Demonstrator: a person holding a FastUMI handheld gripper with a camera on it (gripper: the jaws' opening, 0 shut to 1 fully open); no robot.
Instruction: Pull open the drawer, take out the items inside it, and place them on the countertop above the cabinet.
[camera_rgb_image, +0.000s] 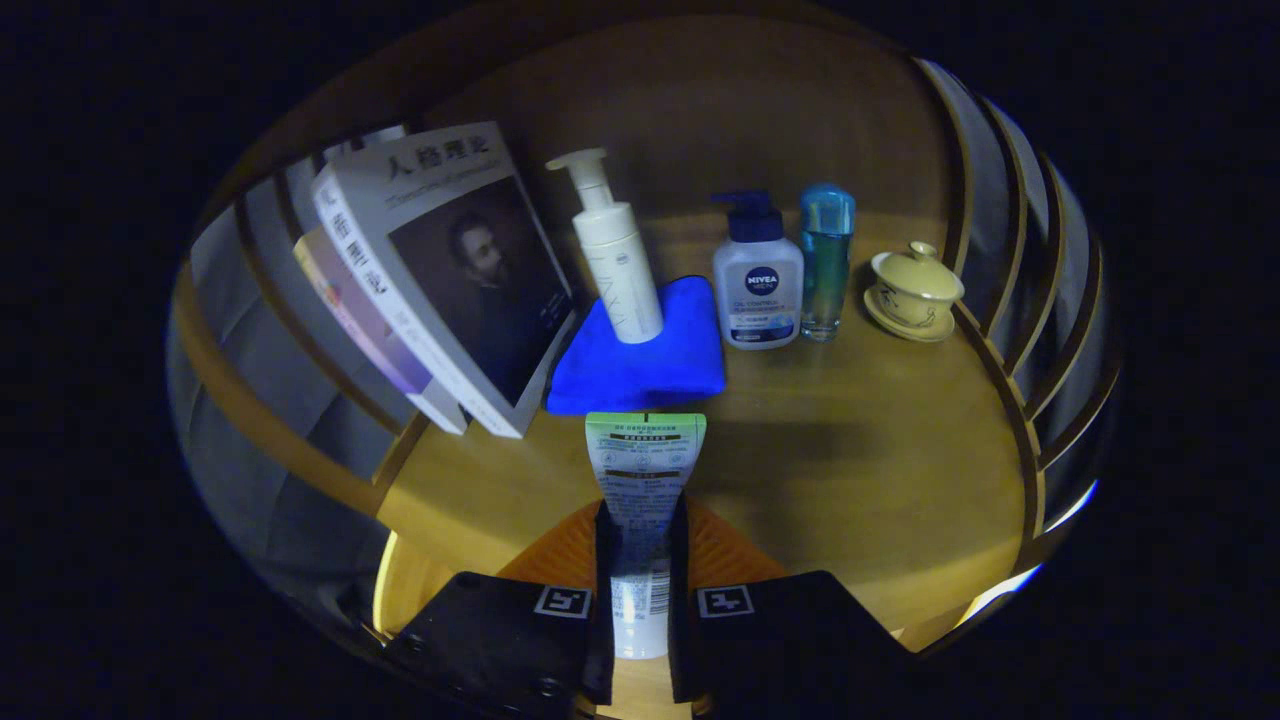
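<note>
My gripper is shut on a white squeeze tube with a green end, which stands up between the fingers over the wooden countertop. Just beyond the tube lies a folded blue cloth with a white pump bottle standing on its far part. To the right of the cloth stand a white bottle with a dark blue pump and a slim teal bottle, side by side.
Several books lean at the left of the cloth against curved wooden rails. A small yellow lidded cup on a saucer sits at the right by more rails. A wooden back panel rises behind the bottles.
</note>
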